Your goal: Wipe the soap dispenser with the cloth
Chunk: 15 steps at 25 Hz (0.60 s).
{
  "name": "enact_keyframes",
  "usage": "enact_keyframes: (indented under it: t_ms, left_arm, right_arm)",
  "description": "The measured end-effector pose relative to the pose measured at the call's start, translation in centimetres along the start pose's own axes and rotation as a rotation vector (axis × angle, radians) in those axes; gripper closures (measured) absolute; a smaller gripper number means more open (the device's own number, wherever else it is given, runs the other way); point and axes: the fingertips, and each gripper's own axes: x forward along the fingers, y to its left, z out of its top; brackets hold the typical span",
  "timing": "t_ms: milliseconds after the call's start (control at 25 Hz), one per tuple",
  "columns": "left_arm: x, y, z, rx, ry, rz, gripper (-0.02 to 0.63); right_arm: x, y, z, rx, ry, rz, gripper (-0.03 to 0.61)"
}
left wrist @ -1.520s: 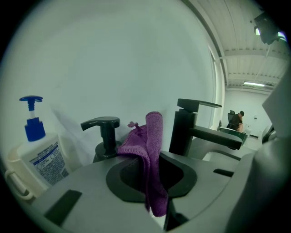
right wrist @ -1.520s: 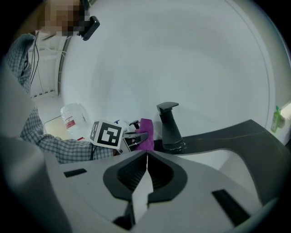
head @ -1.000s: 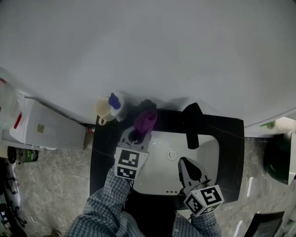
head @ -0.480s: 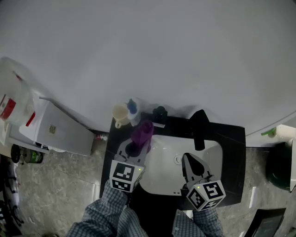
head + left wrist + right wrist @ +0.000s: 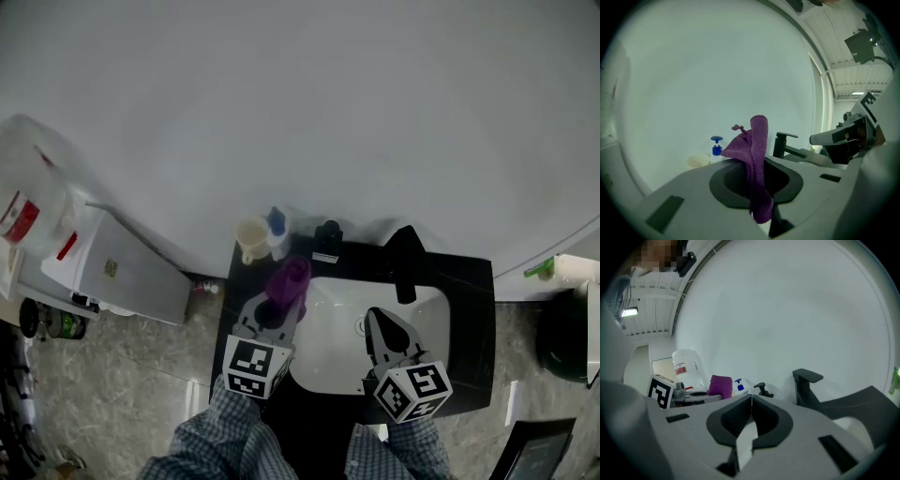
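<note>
Head view, soap dispenser (image 5: 327, 241): one, black, upright at the back edge of the dark counter (image 5: 469, 309), between the blue-topped bottle (image 5: 276, 225) and the faucet (image 5: 403, 264).
Head view, cloth (image 5: 289, 279): one, purple, long axis running from the left gripper (image 5: 274, 314) toward the wall; near the dispenser, apart from it.
Head view, right gripper (image 5: 377, 323): over the white sink (image 5: 328, 347), well right of the cloth.
Head view, containers: one cream cup (image 5: 251, 236) beside the bottle, contents not visible.
Left gripper view, left gripper (image 5: 757, 164): jaws pinching the cloth (image 5: 759, 136).
Left gripper view, cloth axis: vertical, top folded over leftward, lower end hanging below the jaws.
Left gripper view, beyond: one bottle (image 5: 716, 146), one cup (image 5: 697, 161), one faucet (image 5: 783, 144).
Right gripper view, right gripper (image 5: 751, 401): jaws pressed together, nothing between them.
Right gripper view, dispenser (image 5: 761, 389): upright, pump head seeming to point left, toward the bottle (image 5: 739, 386).
Right gripper view, far left: one clear jug (image 5: 686, 367) with a red label.
</note>
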Motion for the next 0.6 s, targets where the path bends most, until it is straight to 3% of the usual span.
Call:
enact_keyframes:
  t_ms: [600]
  left_arm:
    - [-3.1,-1.0,-0.3,0.008,-0.029,-0.034,0.554]
  right_arm:
    - [-1.4,3.2,-1.7,-0.012,-0.006,-0.005,0.560]
